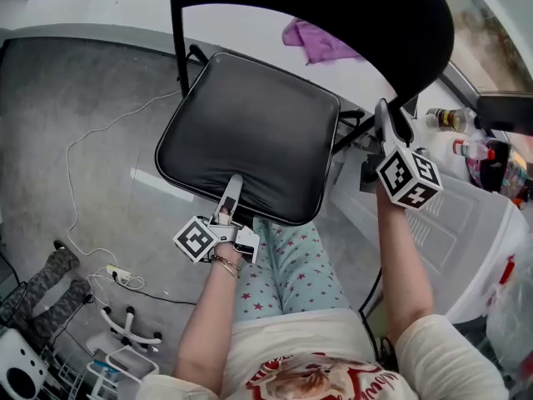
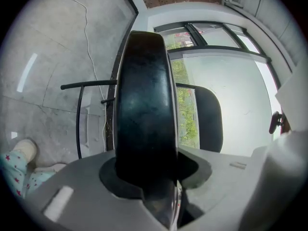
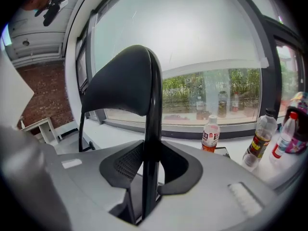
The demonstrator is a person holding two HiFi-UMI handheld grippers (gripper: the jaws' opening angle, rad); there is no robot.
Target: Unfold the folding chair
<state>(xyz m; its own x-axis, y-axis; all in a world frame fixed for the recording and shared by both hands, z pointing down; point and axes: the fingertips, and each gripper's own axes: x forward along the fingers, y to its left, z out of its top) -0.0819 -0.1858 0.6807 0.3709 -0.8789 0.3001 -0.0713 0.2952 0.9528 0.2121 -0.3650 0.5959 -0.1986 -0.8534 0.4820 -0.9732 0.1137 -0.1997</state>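
Left gripper clamps seat; backrest top cropped.

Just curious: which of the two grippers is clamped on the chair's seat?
The left gripper: its jaws pinch the padded seat at its front edge; the right gripper clamps the frame tube.

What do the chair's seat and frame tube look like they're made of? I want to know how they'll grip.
The seat looks like padded black vinyl or faux leather, slightly glossy: soft sheen, rounded cushion edges, pale trim along the rim. The frame tube is probably painted or coated metal, glossy black: thin, straight and rigid, with a narrow highlight running along it.
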